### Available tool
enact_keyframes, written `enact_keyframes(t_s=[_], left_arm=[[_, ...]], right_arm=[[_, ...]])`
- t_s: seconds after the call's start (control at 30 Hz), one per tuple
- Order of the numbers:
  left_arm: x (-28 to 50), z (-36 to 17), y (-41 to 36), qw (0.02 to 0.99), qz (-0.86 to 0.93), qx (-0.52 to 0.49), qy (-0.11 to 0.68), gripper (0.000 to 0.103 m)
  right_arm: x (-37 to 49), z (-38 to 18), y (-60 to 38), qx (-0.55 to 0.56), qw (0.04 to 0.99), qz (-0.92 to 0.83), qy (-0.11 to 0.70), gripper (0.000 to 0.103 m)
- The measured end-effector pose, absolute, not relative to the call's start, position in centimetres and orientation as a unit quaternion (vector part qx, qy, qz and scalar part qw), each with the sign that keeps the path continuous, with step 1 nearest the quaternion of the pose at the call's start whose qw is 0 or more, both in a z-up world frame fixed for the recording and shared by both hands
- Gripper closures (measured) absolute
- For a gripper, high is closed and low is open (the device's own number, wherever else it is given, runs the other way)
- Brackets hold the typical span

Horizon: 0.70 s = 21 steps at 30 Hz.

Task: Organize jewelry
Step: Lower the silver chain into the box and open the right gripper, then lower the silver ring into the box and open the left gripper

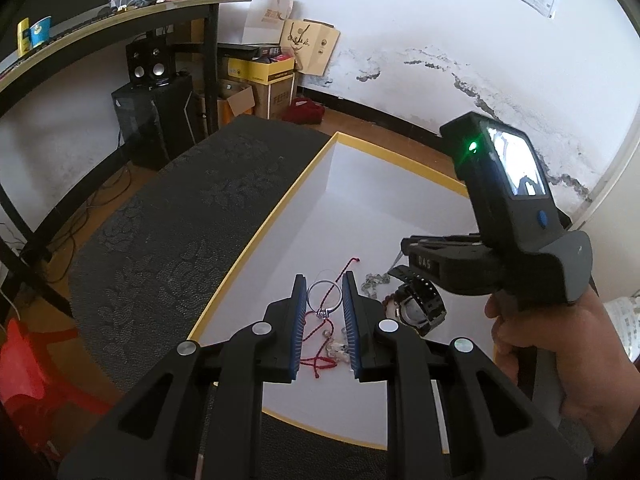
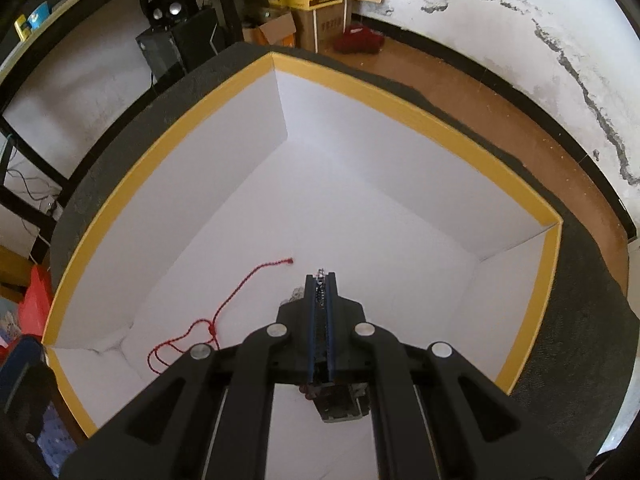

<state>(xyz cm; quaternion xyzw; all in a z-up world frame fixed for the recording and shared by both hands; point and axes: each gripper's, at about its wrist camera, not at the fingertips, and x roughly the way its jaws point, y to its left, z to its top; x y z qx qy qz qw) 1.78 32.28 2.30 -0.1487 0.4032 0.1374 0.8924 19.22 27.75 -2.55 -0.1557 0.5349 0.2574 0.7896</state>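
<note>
**Ring clamped on the left, chain pinched on the right**

Your left gripper [image 1: 325, 294] has its fingers closed on a silver ring [image 1: 324, 298], which stands between the blue pads with its stone at the lower edge. Under it a red cord [image 1: 320, 354] loops across the white floor of the box [image 1: 256, 236]; its free end lies farther out. Just right of your left fingers lie a heap of silver chain [image 1: 374, 282] and a black watch [image 1: 420, 306].

Your right gripper [image 2: 321, 280] has its fingers shut tight on a length of silver chain [image 2: 321, 273], a few links showing past the tips, more of it bunched on the box floor beside the left finger.

The box is shallow, white inside with a yellow rim, and sits on a dark patterned tabletop [image 1: 160, 240]. Beyond are a wooden floor, a cracked white wall, cardboard boxes [image 1: 260, 80] and black speakers [image 1: 150, 64] under a shelf.

Your right hand [image 1: 556, 344] grips its handle, fingers angled steeply down into the box.
</note>
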Motion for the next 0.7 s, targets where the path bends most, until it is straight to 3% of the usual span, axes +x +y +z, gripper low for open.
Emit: enact_keyframes(t_s=[0.03,0.07,0.1,0.13,0.17,0.47,0.7], left_arm=[[1.8,2.3,32.3,0.893,0.137,-0.149,0.403,0.085],[1.8,2.2,32.2,0.893,0.136,-0.148,0.403,0.085],[1.8,2.2,32.2,0.893,0.136,-0.148,0.403,0.085],[1.8,2.2,32.2,0.893,0.135,-0.148,0.403,0.085],[1.8,2.2,32.1,0.893,0.135,-0.148,0.403,0.085],[2.3,2.2,31.3,0.894,0.131,-0.142,0.405,0.085],[3.2,1.9,29.6,0.894,0.120,-0.125,0.412,0.085]], right_arm=[[19.3,-2.3,27.7,-0.154,0.792,0.257,0.532,0.097],[19.3,-2.0,27.6,-0.152,0.794,0.257,0.529,0.079],[19.3,-1.7,27.4,-0.151,0.797,0.255,0.526,0.036],[19.2,-1.2,27.1,-0.138,0.803,0.261,0.518,0.018],[19.4,-0.9,26.9,-0.130,0.806,0.266,0.513,0.008],[18.2,2.2,25.2,-0.139,0.823,0.268,0.481,0.007],[16.3,6.0,18.2,-0.092,0.874,0.215,0.426,0.007]])
